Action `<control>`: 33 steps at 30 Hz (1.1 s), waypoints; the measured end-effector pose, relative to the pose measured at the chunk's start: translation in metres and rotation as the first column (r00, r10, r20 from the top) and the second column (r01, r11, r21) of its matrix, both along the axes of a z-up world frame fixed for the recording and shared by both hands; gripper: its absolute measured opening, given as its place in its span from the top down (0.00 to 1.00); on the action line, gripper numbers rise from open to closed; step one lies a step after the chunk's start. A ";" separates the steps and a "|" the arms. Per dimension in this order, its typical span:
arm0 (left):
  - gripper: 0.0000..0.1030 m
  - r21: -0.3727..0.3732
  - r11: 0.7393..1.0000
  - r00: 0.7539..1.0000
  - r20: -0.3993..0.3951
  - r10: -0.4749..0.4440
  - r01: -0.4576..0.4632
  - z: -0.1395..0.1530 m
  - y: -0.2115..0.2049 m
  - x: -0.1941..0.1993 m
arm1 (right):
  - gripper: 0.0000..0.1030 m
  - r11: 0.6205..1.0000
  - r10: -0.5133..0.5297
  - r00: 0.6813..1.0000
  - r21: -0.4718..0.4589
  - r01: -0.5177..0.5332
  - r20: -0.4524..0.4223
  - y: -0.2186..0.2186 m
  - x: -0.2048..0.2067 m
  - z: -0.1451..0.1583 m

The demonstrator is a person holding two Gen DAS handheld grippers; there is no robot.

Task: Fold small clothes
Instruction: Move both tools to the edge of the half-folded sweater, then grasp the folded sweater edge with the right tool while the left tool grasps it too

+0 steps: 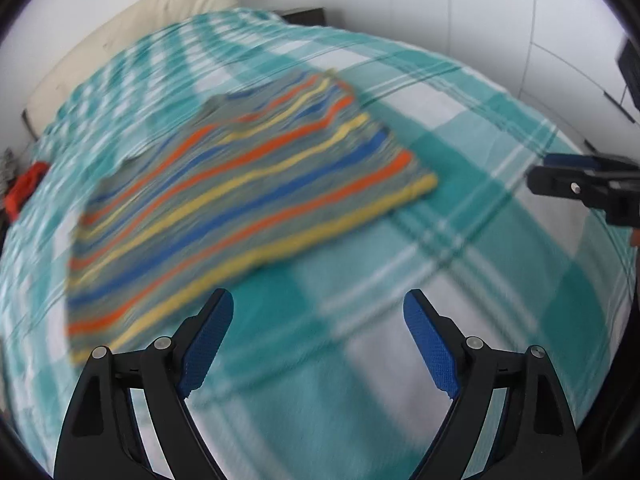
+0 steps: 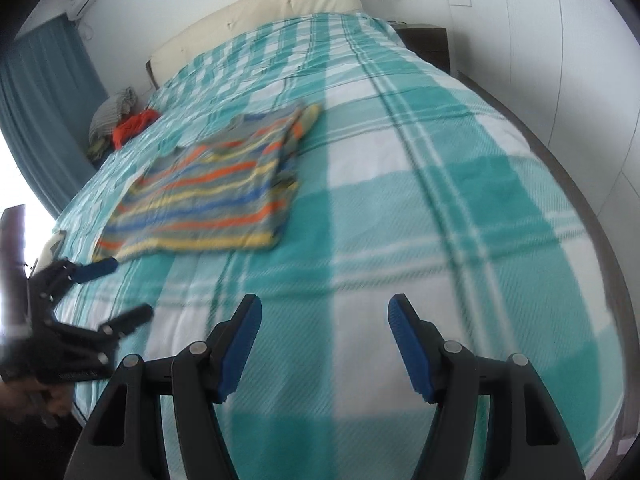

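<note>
A striped shirt [image 1: 248, 196] in orange, yellow, blue and grey lies flat on the teal-and-white checked bedspread [image 1: 460, 264] as I hold both tools above the near end of the bed. My left gripper [image 1: 318, 308] has its fingers spread wide with nothing between them, poised over bare bedspread just short of the shirt's near hem; from the right wrist view I see that same tool at the left edge, its blue-padded tips apart and close to the shirt's near corner. My right gripper [image 2: 325, 312] is likewise spread and holding nothing, hovering over a white and teal check well apart from the garment, which sits up and to the left in its view [image 2: 208, 200]. From the left wrist camera the right tool juts in at the right edge, but whether its fingers are apart there I cannot tell. Both views are blurred, so the shirt's folds are hard to read, though one side appears doubled over. A cream headboard [image 2: 256, 16] backs the bed, a dark nightstand [image 2: 428, 44] stands beside it, and a pile of clothes [image 2: 120, 120], one piece orange, rests at the far left edge near a teal curtain [image 2: 44, 104].
</note>
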State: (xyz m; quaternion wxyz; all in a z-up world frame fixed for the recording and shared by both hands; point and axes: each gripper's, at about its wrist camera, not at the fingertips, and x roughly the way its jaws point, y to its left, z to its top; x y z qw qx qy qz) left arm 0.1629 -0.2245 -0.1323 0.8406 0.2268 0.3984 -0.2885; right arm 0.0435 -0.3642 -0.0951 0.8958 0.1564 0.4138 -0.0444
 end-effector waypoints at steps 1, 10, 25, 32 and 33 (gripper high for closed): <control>0.14 -0.006 1.000 1.000 0.006 -0.013 0.013 -0.002 -0.009 0.005 | 0.36 1.000 0.010 1.000 0.014 -0.010 -0.001 -0.009 0.013 0.003; 0.56 -0.005 0.988 0.985 0.077 -0.155 0.156 -0.026 -0.074 0.025 | 0.36 0.928 0.264 0.962 0.292 -0.233 -0.071 -0.041 0.176 -0.003; 0.93 -0.474 0.830 0.956 -0.166 0.243 -0.293 0.052 0.129 0.057 | 0.92 0.919 0.327 0.945 0.234 -0.317 -0.003 0.064 0.304 0.060; 0.92 -0.465 0.698 0.839 -0.323 0.439 -0.544 0.022 0.235 0.071 | 0.92 0.860 0.472 0.882 0.221 -0.459 -0.004 0.220 0.347 0.054; 0.92 -0.458 0.687 0.826 -0.336 0.453 -0.563 0.018 0.234 0.077 | 0.92 0.858 0.481 0.877 0.212 -0.468 -0.010 0.229 0.351 0.049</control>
